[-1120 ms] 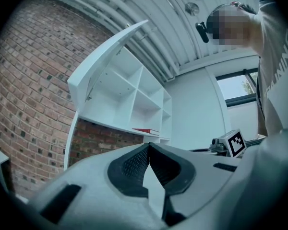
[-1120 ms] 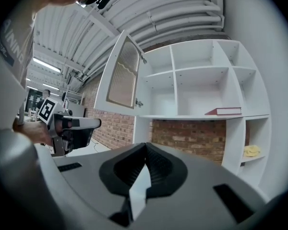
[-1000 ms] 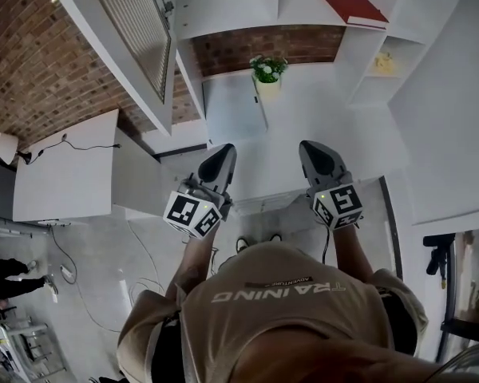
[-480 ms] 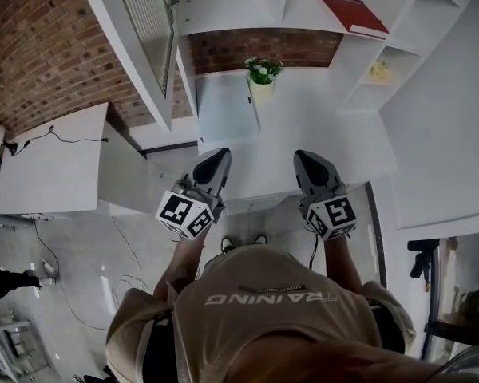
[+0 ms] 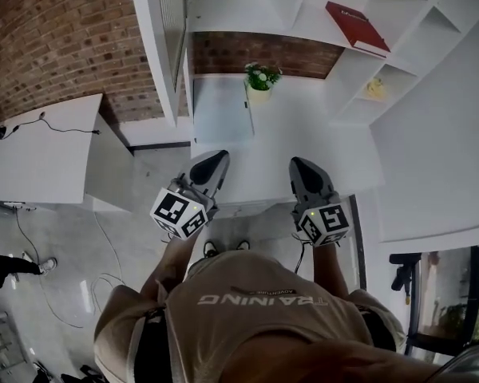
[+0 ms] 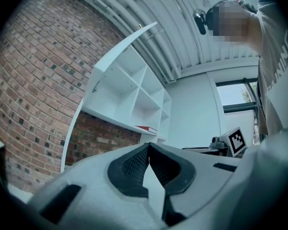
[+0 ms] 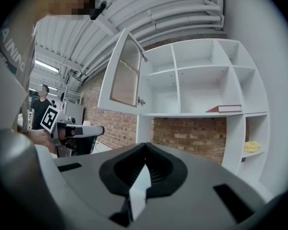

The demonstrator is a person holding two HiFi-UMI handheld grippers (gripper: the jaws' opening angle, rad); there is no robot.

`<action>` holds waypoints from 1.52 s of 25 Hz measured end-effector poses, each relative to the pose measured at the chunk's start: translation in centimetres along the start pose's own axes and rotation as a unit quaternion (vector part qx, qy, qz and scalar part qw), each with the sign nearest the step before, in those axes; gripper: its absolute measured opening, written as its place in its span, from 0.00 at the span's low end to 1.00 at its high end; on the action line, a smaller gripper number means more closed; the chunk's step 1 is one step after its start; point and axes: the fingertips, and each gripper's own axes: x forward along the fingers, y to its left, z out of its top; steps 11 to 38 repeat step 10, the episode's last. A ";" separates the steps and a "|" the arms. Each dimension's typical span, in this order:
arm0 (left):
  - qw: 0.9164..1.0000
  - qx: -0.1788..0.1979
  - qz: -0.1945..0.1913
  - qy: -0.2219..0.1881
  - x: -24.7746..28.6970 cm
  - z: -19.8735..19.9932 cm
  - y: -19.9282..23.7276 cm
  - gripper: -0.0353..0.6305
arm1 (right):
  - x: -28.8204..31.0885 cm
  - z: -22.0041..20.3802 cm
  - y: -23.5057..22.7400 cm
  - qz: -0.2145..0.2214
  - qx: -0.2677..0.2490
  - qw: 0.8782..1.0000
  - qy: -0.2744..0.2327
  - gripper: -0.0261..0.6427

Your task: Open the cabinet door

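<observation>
The upper cabinet door (image 5: 166, 34), white-framed with a ribbed glass pane, stands swung wide open at the left of the white shelf unit (image 5: 303, 6). The right gripper view shows the door (image 7: 125, 73) hanging out to the left of the open compartments. My left gripper (image 5: 216, 158) and right gripper (image 5: 298, 164) sit side by side above the white counter (image 5: 303, 134), well short of the door and touching nothing. Both are shut and empty, as the left gripper (image 6: 148, 146) and right gripper (image 7: 145, 146) show from close up.
A red book (image 5: 357, 26) lies on a shelf, a potted plant (image 5: 261, 76) stands on the counter, and a yellow item (image 5: 375, 88) sits in a lower compartment. A white desk (image 5: 40, 154) with a cable is at the left. A black stand (image 5: 403, 276) is at the right.
The head view has swung, so the shelves and open door now sit further right and the door looks more edge-on. Both grippers stay shut, close together, in nearly the same spot.
</observation>
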 end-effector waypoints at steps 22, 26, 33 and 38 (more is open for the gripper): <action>1.000 -0.019 -0.001 -0.008 -0.2 -0.6 1.8 0.06 | 1.5 0.1 1.0 -0.002 -0.017 1.000 0.009 0.06; 1.000 -0.019 -0.001 -0.008 -0.2 -0.6 1.8 0.06 | 1.5 0.1 1.0 -0.002 -0.017 1.000 0.009 0.06; 1.000 -0.019 -0.001 -0.008 -0.2 -0.6 1.8 0.06 | 1.5 0.1 1.0 -0.002 -0.017 1.000 0.009 0.06; 1.000 -0.019 -0.001 -0.008 -0.2 -0.6 1.8 0.06 | 1.5 0.1 1.0 -0.002 -0.017 1.000 0.009 0.06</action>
